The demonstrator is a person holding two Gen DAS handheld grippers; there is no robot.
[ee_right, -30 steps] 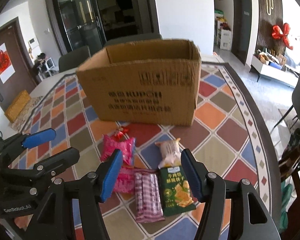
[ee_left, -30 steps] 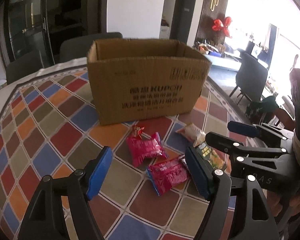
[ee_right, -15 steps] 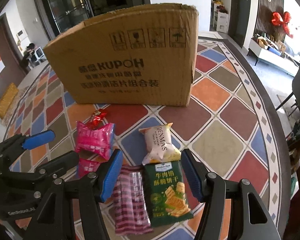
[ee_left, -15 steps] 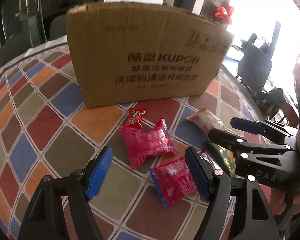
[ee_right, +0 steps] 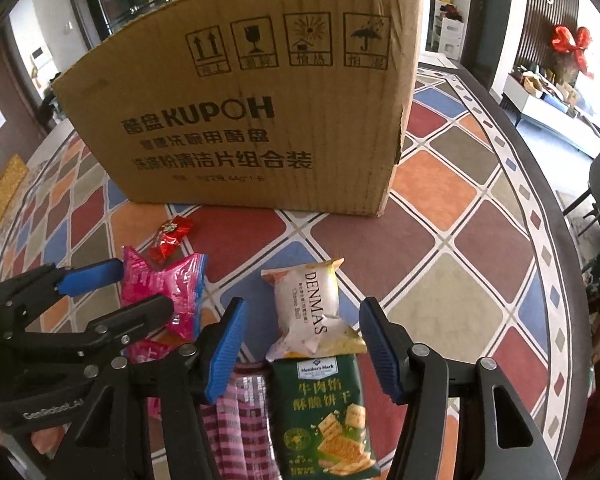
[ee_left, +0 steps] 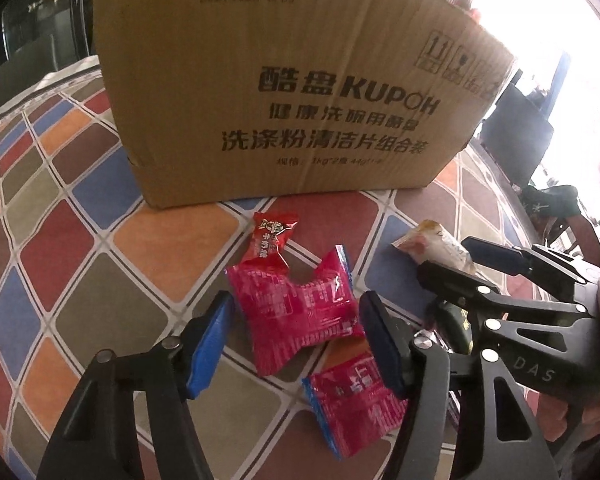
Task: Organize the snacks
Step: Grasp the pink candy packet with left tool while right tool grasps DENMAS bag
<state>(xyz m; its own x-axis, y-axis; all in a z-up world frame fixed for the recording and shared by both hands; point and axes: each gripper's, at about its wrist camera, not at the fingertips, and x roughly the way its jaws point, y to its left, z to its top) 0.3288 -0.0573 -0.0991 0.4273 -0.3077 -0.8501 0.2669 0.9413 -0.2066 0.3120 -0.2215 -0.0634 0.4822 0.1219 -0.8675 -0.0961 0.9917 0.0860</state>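
A brown cardboard box stands on the patterned tablecloth; it also shows in the right wrist view. My left gripper is open, its jaws either side of a pink snack packet. A small red candy lies behind that packet and a second pink packet lies in front of it. My right gripper is open around a white DENMAS packet. A green cracker packet and a pink striped packet lie under the right gripper.
The round table's dark edge curves along the right. Chairs stand beyond it. The left gripper shows at the left of the right wrist view, and the right gripper at the right of the left wrist view.
Both grippers have moved down and forward toward the snacks and box. The left now brackets the pink packet and the right brackets the white packet. Both stay open.
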